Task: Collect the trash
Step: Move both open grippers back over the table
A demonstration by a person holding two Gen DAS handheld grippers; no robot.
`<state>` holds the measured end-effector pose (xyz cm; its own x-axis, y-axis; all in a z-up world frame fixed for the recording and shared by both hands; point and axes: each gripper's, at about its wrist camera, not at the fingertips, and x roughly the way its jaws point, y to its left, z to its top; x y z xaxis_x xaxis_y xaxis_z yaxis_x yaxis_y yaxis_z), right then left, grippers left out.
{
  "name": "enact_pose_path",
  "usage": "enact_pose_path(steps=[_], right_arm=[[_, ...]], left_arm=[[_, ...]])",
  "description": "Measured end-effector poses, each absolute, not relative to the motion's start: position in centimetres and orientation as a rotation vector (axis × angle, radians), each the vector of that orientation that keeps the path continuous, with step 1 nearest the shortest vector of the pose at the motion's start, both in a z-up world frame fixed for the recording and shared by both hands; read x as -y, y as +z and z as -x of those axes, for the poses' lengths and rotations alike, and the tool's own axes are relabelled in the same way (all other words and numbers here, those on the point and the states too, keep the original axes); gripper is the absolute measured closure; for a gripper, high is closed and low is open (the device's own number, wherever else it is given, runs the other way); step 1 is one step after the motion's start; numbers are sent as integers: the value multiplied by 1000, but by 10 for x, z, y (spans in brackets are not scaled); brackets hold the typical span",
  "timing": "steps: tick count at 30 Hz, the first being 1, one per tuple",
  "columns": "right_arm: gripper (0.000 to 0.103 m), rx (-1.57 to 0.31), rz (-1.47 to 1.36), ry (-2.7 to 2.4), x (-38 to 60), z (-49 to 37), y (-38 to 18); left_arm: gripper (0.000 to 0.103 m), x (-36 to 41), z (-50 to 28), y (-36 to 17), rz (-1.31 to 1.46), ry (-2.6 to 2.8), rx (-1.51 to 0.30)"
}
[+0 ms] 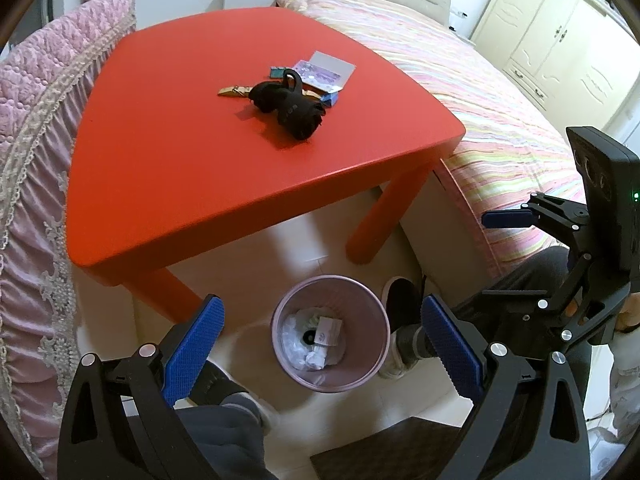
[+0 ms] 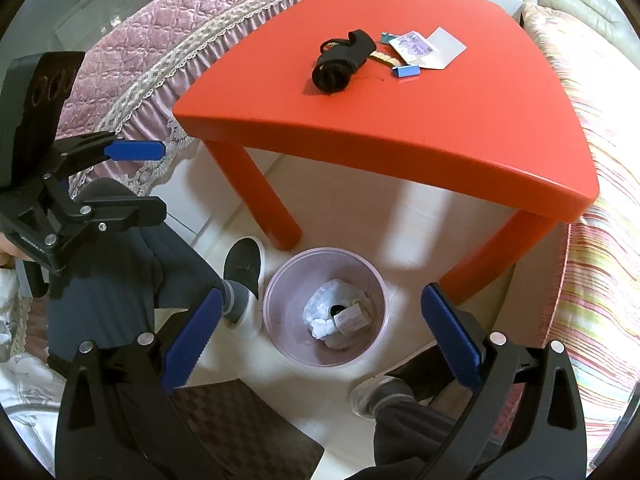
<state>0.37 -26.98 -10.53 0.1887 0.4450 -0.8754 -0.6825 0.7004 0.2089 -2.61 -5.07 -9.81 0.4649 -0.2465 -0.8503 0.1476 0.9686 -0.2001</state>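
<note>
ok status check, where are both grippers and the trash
Left gripper open, empty, above bin. Right gripper open, empty. Trash cluster on red table. Nothing in the way.

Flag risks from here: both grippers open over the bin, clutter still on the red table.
1. The black fabric bundle overlies the gold wrapper and sits beside the papers; a pinch could drag neighbours along.
2. The bin stands between the person's shoes, so a careless drop could miss.
3. The bundle may not be trash.
</note>
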Motion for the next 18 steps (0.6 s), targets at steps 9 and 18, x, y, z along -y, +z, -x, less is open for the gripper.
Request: enact_pose_path(steps=[9,18], right_arm=[[5,-1107,219,771,274,-27,-78],[5,-1058,234,741,269,-81,-35]], left_arm=[[8,39,12,-81,147,-210,-1049],[8,30,-23,-57,190,-213,-1049]])
